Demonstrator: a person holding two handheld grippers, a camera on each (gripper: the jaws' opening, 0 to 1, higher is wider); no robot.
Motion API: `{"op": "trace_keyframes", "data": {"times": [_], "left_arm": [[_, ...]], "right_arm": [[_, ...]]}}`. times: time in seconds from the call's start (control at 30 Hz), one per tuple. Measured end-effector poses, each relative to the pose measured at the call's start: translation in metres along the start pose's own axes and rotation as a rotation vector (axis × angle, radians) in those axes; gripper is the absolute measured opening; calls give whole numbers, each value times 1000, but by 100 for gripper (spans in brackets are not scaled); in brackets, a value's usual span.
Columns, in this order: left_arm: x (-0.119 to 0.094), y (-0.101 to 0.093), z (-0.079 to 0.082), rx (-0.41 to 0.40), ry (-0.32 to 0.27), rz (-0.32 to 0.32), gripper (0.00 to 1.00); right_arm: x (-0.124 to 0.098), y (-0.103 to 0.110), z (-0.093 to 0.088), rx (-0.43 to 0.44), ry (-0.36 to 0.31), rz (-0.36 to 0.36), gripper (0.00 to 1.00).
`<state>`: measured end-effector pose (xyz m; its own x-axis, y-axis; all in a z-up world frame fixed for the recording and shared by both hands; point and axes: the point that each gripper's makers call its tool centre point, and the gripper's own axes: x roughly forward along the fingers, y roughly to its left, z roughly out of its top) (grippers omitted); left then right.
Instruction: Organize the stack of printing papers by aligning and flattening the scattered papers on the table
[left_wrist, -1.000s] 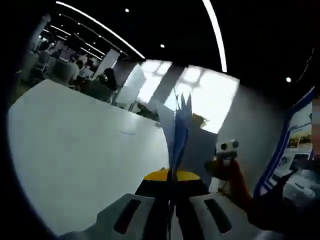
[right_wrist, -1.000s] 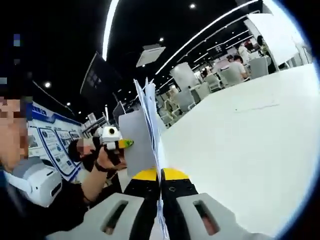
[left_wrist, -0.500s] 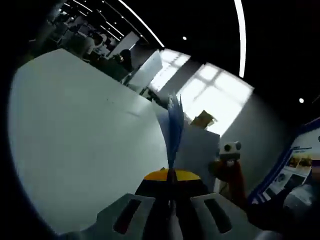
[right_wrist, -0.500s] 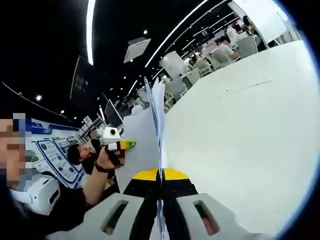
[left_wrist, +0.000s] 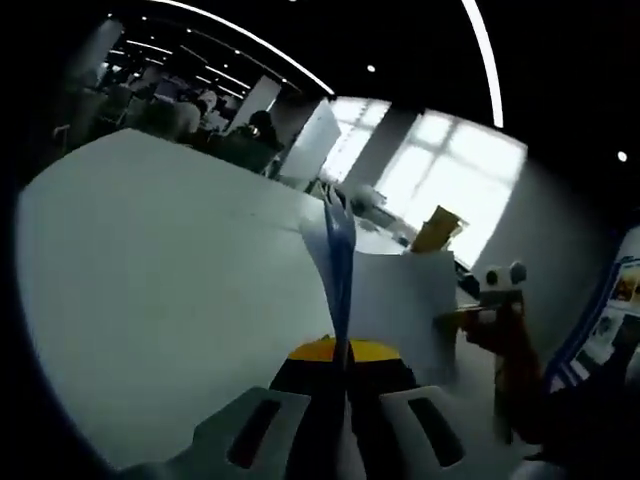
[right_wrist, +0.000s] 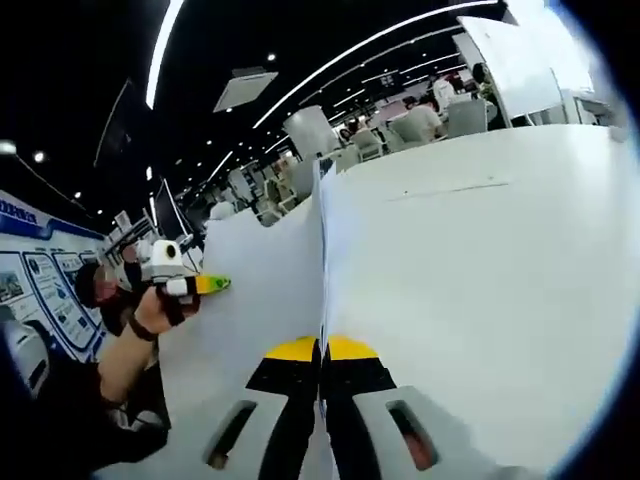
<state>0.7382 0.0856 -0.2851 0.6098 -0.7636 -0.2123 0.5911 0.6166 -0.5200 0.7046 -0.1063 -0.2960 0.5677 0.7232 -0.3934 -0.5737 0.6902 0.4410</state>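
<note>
Each claw (left (left_wrist: 343, 352), right (right_wrist: 321, 352)) pinches the papers (right_wrist: 322, 215), which rise edge-on between its jaws.

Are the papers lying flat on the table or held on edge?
On edge: the papers rise edge-on from the shut right tool above the table.

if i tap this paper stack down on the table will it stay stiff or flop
Likely floppy: the paper stack is thin sheets standing on edge, clamped low by the right hand-held gripper. In the left gripper view the sheet tops fan apart above the left hand-held gripper, so loose sheets may slip or splay.
</note>
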Motion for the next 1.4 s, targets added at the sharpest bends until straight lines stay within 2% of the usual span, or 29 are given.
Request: {"op": "trace_keyframes", "data": {"times": [0.07, 0.2, 0.37, 0.63, 0.7, 0.77, 1.03, 1.4], "left_arm": [[3, 4, -1, 0, 2, 11, 6], [8, 11, -1, 24, 0, 31, 6], [15, 17, 2, 54, -21, 47, 6], [28, 25, 0, 98, -25, 79, 6], [28, 24, -1, 102, -28, 82, 6], [29, 28, -2, 104, -27, 88, 6], [33, 35, -2, 102, -45, 92, 6], [38, 43, 1, 169, -57, 102, 7]], "right_arm": [[2, -7, 2, -2, 0, -9, 0], [3, -8, 2, -7, -6, -21, 0], [9, -20, 6, -39, -11, -68, 0], [18, -33, 4, -54, -2, -117, 0], [22, -35, 2, -75, 1, -137, 0], [23, -40, 8, -138, -37, -156, 0], [28, -44, 4, -127, -50, -176, 0], [32, -52, 0, -137, -87, -201, 0]]}}
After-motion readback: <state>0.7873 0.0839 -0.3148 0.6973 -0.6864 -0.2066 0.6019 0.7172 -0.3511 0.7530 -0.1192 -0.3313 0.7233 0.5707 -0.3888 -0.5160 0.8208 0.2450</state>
